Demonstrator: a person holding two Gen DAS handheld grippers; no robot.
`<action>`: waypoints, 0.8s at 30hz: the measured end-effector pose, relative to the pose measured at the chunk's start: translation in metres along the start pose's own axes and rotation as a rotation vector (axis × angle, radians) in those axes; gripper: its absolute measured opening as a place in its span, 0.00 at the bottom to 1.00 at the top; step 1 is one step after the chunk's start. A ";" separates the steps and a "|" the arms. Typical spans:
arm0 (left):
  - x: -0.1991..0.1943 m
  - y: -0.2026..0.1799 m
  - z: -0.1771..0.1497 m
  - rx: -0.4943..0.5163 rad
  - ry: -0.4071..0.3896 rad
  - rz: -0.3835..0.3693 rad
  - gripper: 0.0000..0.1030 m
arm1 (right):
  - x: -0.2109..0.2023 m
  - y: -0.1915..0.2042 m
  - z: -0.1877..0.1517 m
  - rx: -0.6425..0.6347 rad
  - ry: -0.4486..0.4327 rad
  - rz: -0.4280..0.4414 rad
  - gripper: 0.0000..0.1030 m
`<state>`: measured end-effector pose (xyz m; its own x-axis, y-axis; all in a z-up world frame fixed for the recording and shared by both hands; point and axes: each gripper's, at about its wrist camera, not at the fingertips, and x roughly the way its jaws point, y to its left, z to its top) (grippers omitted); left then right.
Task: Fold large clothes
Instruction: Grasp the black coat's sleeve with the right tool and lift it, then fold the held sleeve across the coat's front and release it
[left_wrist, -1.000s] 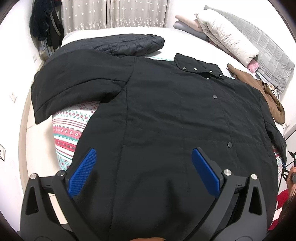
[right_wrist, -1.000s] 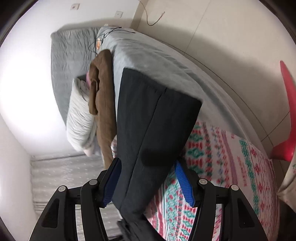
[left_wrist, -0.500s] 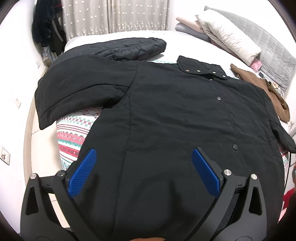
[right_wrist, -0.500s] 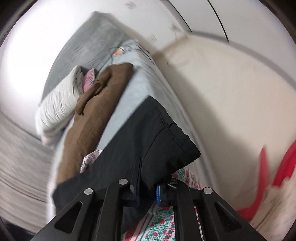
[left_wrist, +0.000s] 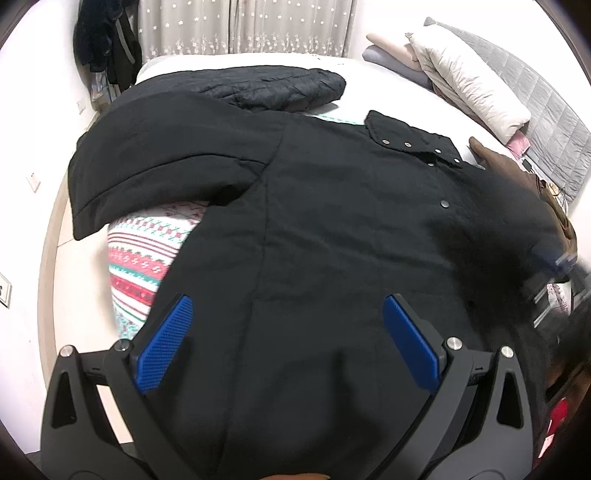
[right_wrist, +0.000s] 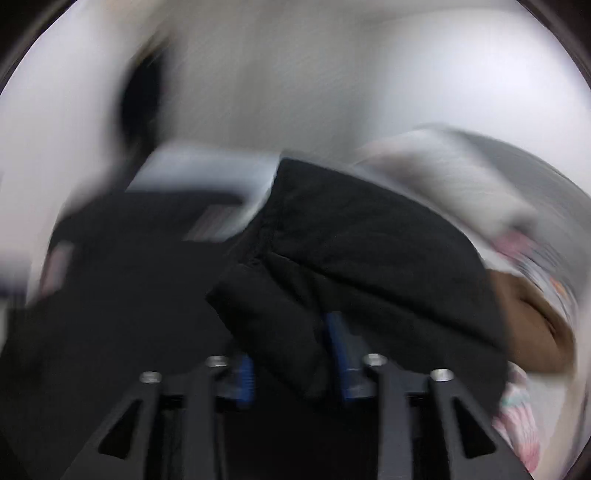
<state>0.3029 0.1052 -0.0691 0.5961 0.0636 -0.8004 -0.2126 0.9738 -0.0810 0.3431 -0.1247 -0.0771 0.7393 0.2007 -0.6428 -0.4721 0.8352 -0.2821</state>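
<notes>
a: so, where does your fold stand right now?

b: you're on the first fold. the black coat (left_wrist: 332, 236) lies front-up across the bed (left_wrist: 369, 88), collar toward the pillows (left_wrist: 469, 81), one sleeve spread out to the side over the patterned blanket (left_wrist: 147, 254). your right tool (right_wrist: 291, 354) has the other sleeve (right_wrist: 332, 258) bunched between its blue pads, and it looks carried in over the coat's body; that view is badly blurred.

a: is the right tool gripping it?

b: its jaws are opening at this moment, with the sleeve cloth in the gap. whether the pads press on it, you cannot tell through the blur.

a: and your left tool?

b: the left tool (left_wrist: 288, 332) hovers over the hem end with its jaws wide and nothing held.

a: what does the next move call for?

b: likely you let that sleeve drop flat across the chest, draw the right tool clear without dragging the cloth, then take the spread sleeve with the left tool and bring it across too.
</notes>
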 end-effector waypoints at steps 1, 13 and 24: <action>-0.001 0.005 0.000 0.000 -0.005 0.009 0.99 | 0.013 0.022 -0.007 -0.091 0.053 0.022 0.48; -0.006 0.044 0.006 -0.098 0.022 -0.013 0.99 | 0.044 0.006 -0.034 0.082 0.194 0.106 0.65; -0.015 0.054 0.017 -0.100 -0.004 -0.023 0.99 | 0.055 0.054 -0.023 -0.097 0.166 -0.097 0.64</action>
<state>0.2959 0.1606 -0.0512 0.6052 0.0423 -0.7950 -0.2744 0.9485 -0.1584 0.3478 -0.0802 -0.1440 0.6979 0.0281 -0.7156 -0.4525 0.7918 -0.4102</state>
